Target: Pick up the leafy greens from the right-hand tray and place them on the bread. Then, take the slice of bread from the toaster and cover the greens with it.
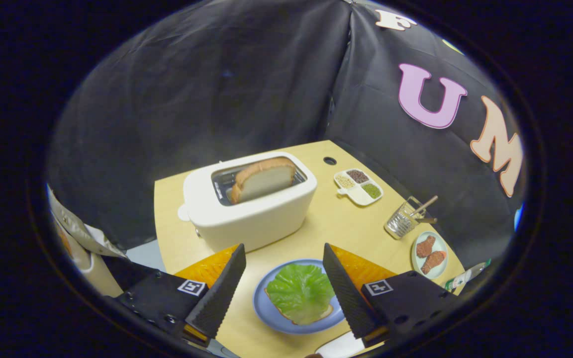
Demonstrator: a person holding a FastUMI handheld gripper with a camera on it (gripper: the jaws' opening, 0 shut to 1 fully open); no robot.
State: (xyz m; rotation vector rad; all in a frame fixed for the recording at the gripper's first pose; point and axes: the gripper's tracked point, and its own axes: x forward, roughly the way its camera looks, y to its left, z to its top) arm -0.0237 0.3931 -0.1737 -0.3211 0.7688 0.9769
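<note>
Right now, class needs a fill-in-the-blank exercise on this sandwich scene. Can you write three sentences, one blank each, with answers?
1. The leafy greens lie on bread on a blue ____.
2. A slice of bread stands in the white ____.
3. The tool hangs over the plate with its fingers ____, holding nothing.

Missing words: plate; toaster; open

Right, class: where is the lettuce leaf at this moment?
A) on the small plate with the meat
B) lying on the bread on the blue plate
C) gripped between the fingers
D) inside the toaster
B: the lettuce leaf lies on the bread on the blue plate, below the open gripper.
</note>
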